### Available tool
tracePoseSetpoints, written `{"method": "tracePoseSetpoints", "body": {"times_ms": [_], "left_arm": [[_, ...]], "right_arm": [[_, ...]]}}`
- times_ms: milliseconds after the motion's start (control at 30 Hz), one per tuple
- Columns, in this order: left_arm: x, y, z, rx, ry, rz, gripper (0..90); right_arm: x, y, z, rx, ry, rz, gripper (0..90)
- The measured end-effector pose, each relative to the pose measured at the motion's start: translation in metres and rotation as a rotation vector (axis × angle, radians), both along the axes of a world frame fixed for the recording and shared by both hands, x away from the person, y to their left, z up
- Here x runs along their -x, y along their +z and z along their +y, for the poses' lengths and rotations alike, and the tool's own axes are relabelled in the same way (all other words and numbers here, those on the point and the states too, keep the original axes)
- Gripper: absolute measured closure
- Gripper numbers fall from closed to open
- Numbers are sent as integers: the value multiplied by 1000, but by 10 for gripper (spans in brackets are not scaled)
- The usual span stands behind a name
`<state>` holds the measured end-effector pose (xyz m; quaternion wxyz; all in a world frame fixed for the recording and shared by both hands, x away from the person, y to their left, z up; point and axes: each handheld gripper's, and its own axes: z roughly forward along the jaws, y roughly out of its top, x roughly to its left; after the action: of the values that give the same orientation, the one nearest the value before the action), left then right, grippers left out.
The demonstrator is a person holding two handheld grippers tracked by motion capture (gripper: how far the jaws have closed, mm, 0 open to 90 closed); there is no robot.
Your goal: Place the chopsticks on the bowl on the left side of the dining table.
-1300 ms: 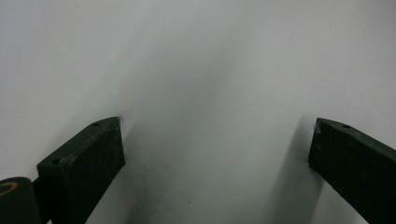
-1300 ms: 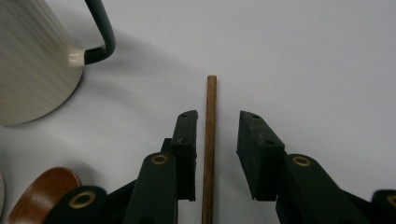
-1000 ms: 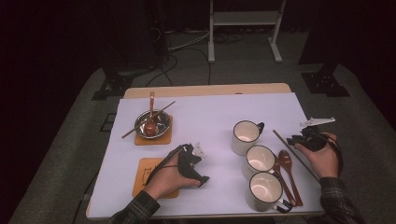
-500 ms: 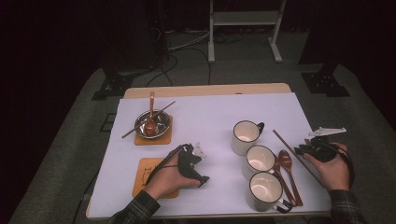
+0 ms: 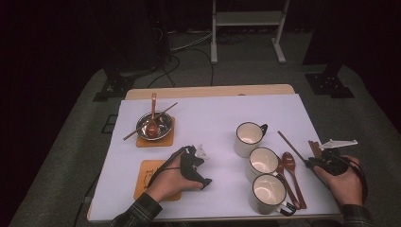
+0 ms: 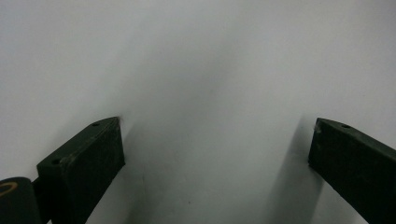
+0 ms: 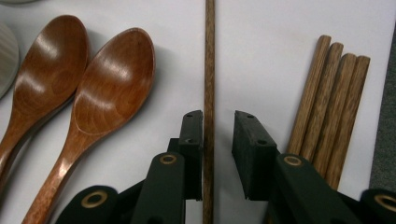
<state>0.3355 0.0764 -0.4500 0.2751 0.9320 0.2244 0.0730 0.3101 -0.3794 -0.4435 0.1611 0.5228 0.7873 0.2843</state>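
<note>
Chopsticks first: a single dark chopstick [image 7: 208,70] lies on the white table [image 5: 208,118] straight between the jaws of your right claw [image 7: 218,140], touching or almost touching the left jaw's inner face while a gap shows beside the right jaw, so the pads do not press it from both sides; the jaws have just been closing around it. Just to the right in the right gripper view, four lighter sticks [image 7: 331,107] lie side by side near the table's edge. To the left of the single chopstick, two wooden spoons [image 7: 88,84] lie close together, bowls up. From above, you see three white mugs [image 5: 262,163] in a slanting row left of those spoons, your right claw [image 5: 316,163] near the table's right edge, and your left claw [image 5: 201,168] resting on the table beside an orange coaster [image 5: 151,172]. Your left claw's jaws stand wide apart with nothing but bare white surface between them. A second orange coaster [image 5: 163,139] farther back carries one metal bowl [image 5: 153,124], which holds one wooden spoon [image 5: 152,116] and one more chopstick [image 5: 142,127] leaning across its rim. The table is covered in white with a wooden edge showing at the far side; it stands on grey carpet [image 5: 71,156] in a dark room, with a white metal frame [image 5: 246,19] and cables behind.
</note>
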Motion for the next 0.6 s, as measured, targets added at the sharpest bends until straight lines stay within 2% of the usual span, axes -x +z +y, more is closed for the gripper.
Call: {"method": "tracePoseSetpoints", "body": {"times_ms": [400, 600], "left_arm": [[0, 0, 0, -1, 0, -3, 22], [0, 0, 0, 1, 0, -4, 22]], "right_arm": [[1, 0, 4, 26, 17, 1, 836], [0, 0, 4, 20, 13, 6, 846]]}}
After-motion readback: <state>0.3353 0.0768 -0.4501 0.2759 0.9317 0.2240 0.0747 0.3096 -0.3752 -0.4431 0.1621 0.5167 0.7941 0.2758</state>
